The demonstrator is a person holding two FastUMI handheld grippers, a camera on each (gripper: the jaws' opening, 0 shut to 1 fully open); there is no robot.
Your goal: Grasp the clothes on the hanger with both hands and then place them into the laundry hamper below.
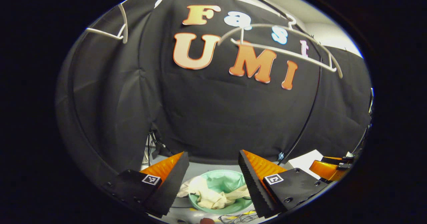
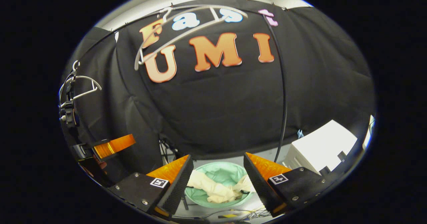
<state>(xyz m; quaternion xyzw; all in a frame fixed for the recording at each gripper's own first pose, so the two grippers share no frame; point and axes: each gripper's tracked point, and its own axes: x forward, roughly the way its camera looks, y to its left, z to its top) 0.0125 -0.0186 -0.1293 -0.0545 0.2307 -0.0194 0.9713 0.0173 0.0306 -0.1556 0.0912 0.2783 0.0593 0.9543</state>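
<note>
Hovering above the hamper (image 1: pixel 230 209): left gripper (image 1: pixel 213 180) and right gripper (image 2: pixel 218 180) both spread wide, holding nothing. Clothes (image 1: pixel 213 195) lie in the hamper, one fold over its rim. Hanger (image 1: pixel 283 50) bare. Placing step looks done; next, tuck the fold or withdraw.

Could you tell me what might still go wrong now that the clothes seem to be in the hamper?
1. The cream clothes drape over the near rim of the green hamper, so part may slide onto the floor.
2. Loose cables lie on the floor beside the hamper and could snag a claw reaching down.
3. Both claws, left and right, hang open above the hamper; tidying would need a fresh grasp.
</note>
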